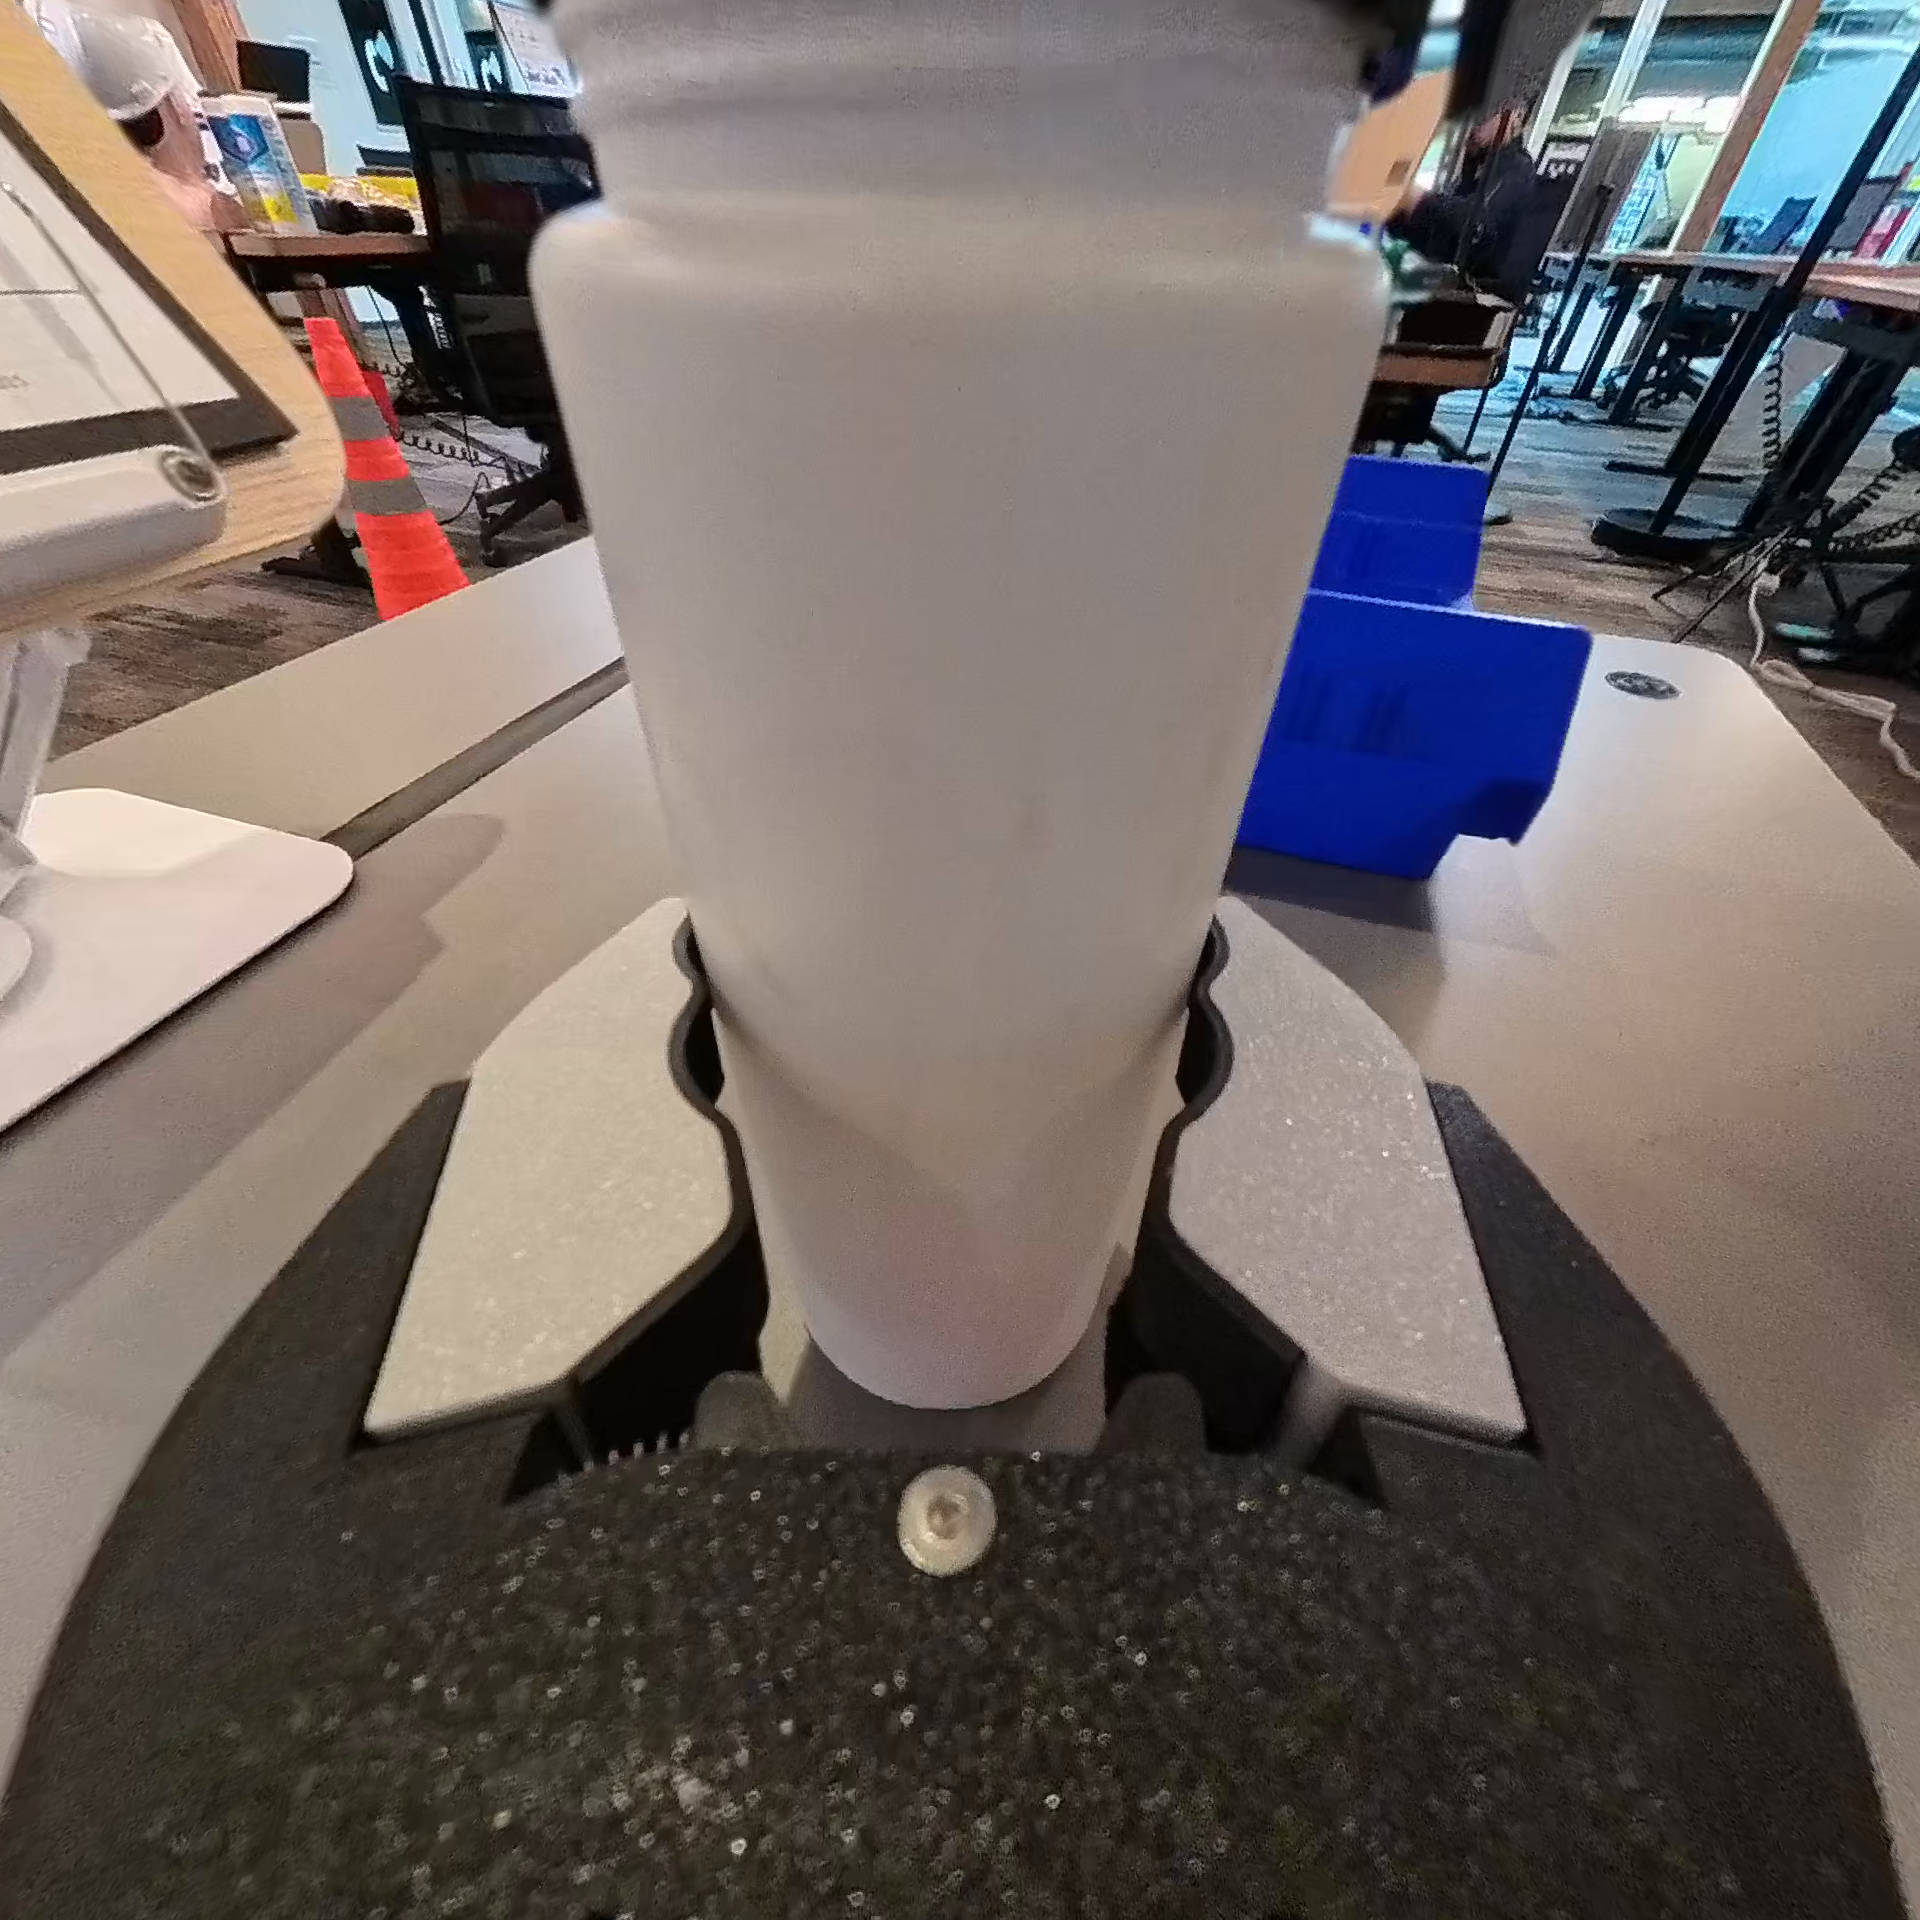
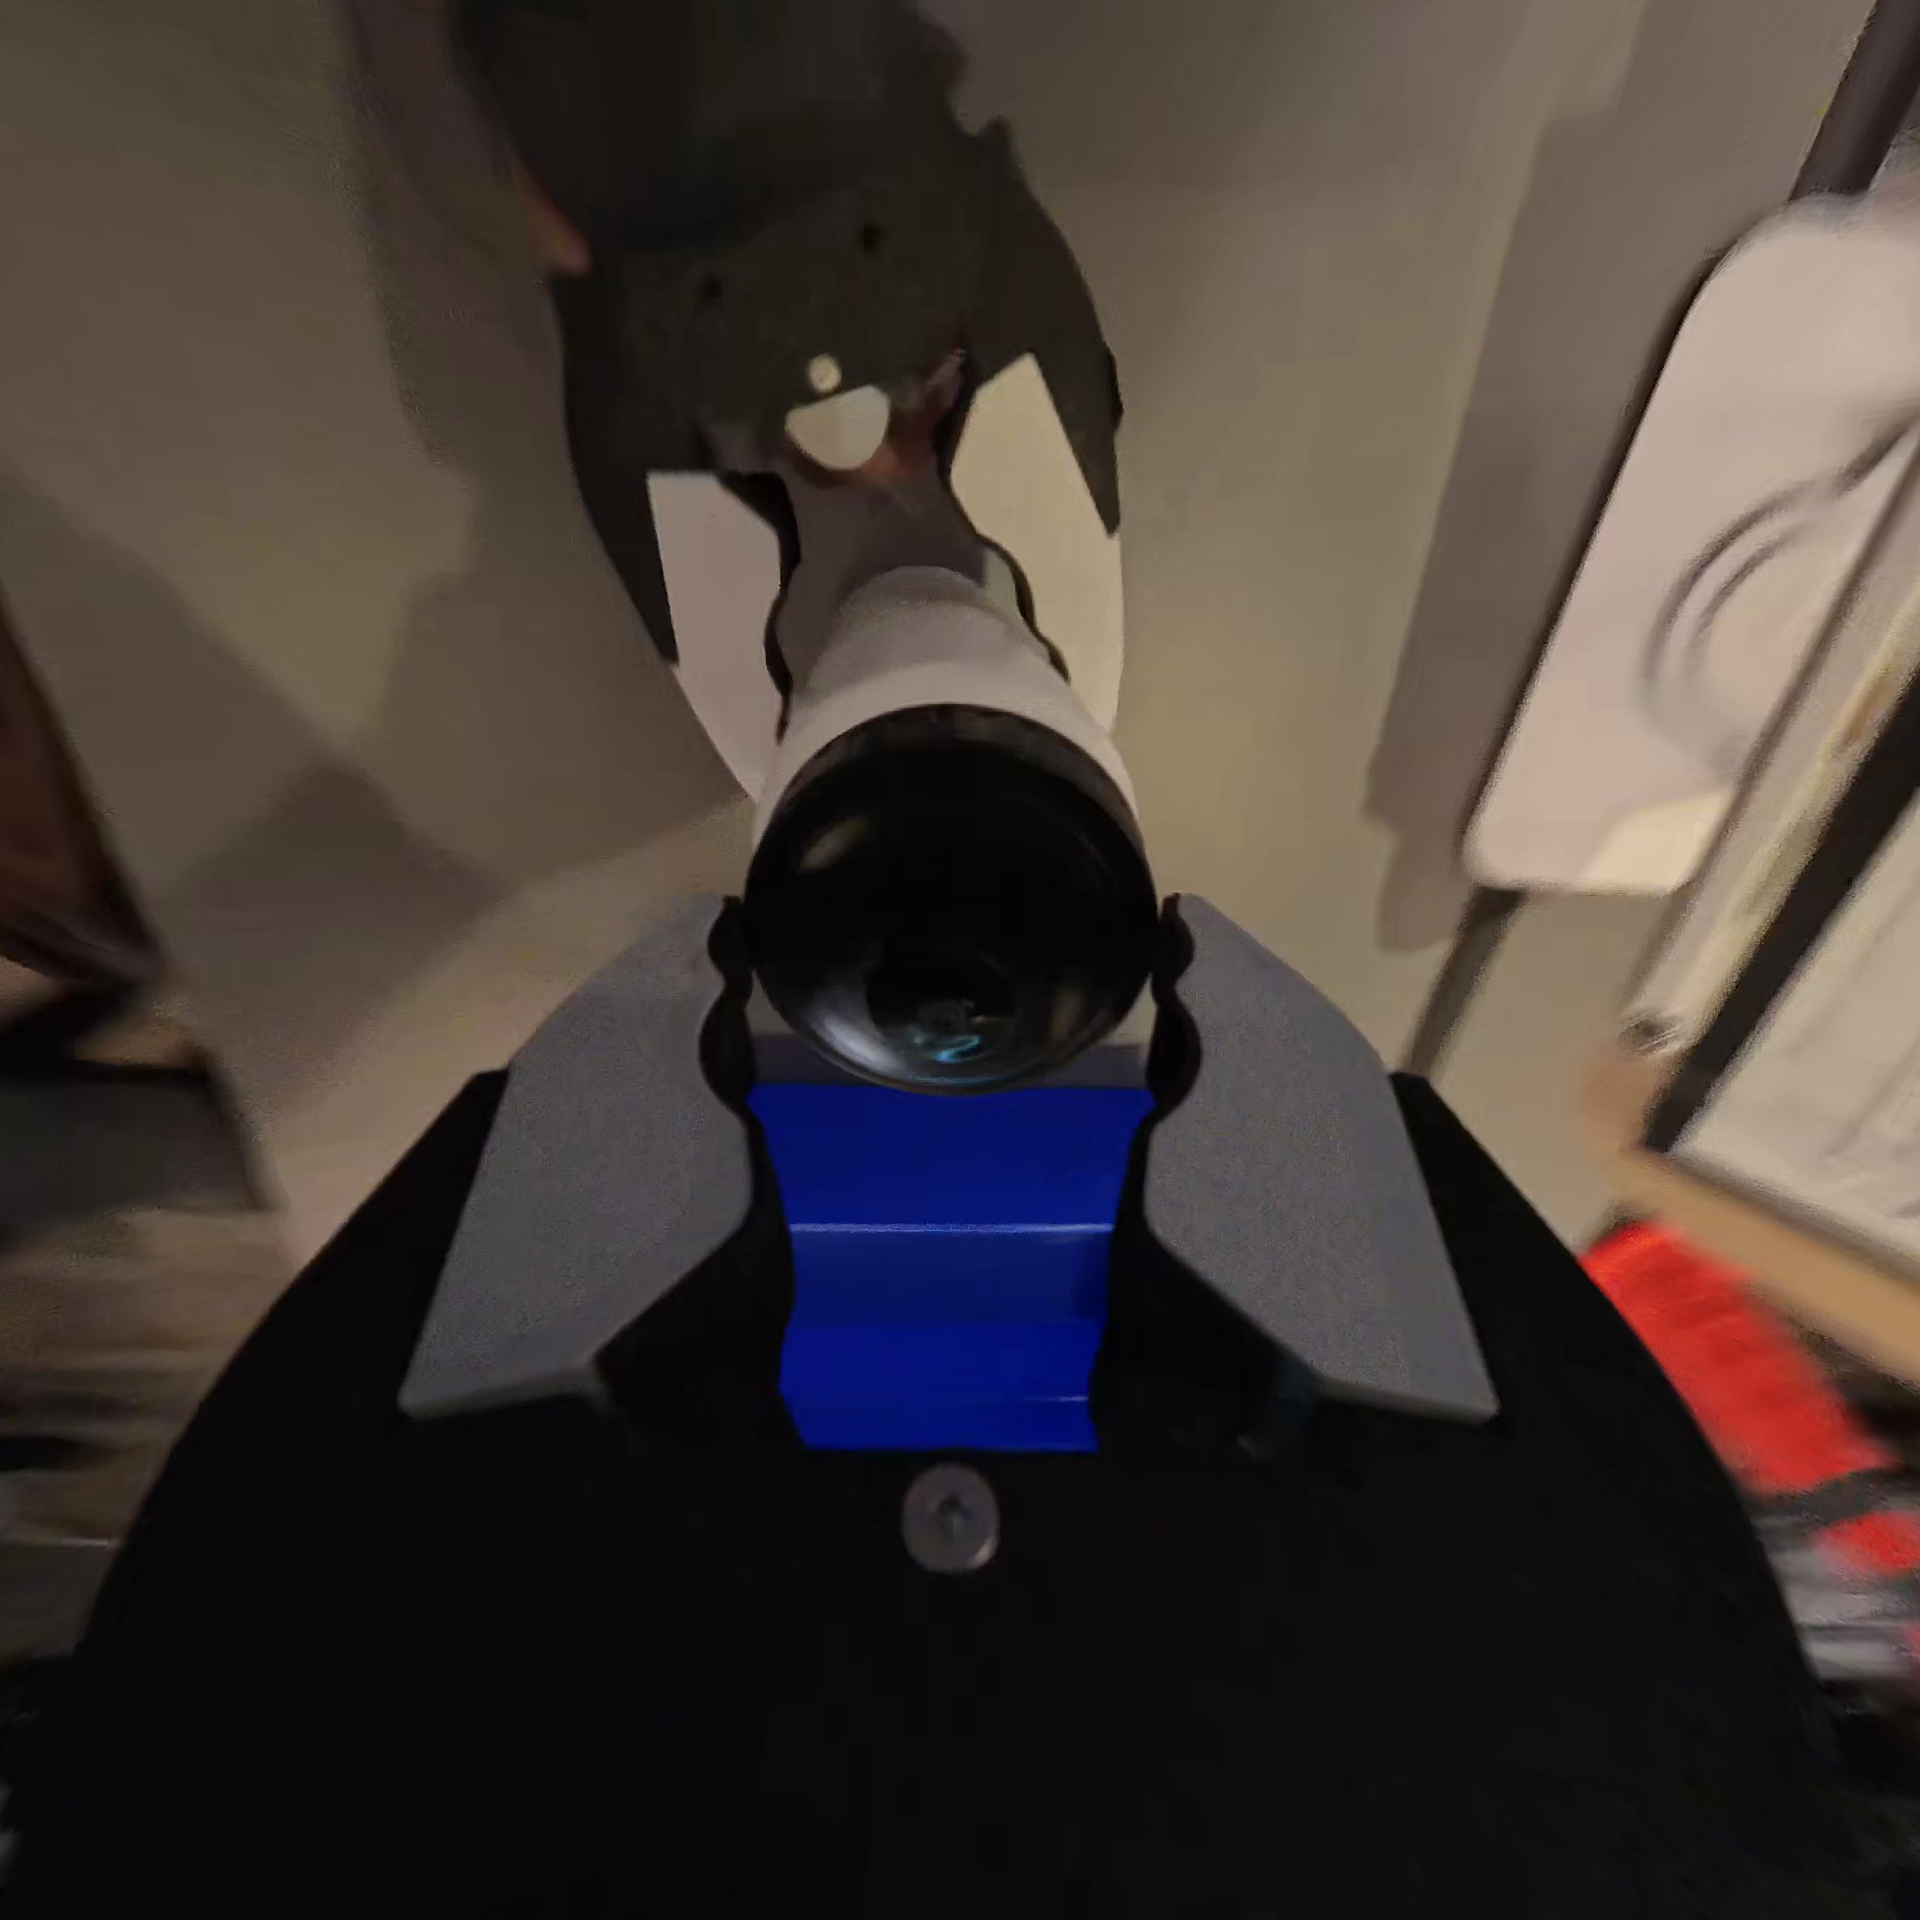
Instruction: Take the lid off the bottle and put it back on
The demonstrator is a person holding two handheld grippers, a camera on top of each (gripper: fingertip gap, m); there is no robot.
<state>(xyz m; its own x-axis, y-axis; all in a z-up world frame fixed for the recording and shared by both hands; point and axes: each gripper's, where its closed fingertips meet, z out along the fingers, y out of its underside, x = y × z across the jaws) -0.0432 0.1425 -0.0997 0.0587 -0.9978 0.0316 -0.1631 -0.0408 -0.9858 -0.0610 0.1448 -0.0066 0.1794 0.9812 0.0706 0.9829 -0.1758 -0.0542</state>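
Between the grey fingers of the left gripper (image 1: 951,997) stands the white bottle (image 1: 951,582), upright on the pale table (image 1: 1662,935); its matt body narrows at a shoulder to a neck that runs off the top edge of the left wrist view. The wavy black pads (image 1: 694,1023) lie against both flanks of the bottle low on its body, so this gripper clasps it. From above, the right wrist view looks down the bottle's length and shows the glossy black lid (image 2: 951,904) on its top, round and domed with faint reflections. The right gripper (image 2: 951,971) has its fingers spread about the lid; the left pad (image 2: 727,966) sits right at the lid's rim, while a thin sliver of gap shows beside the other pad, so it does not grip the lid. Much of this view is smeared with motion blur, and the things at its right edge cannot be made out. A blue bin (image 1: 1423,717) sits on the table just behind the bottle, partly hidden by it. An orange cone (image 1: 390,488) stands on the floor beyond.
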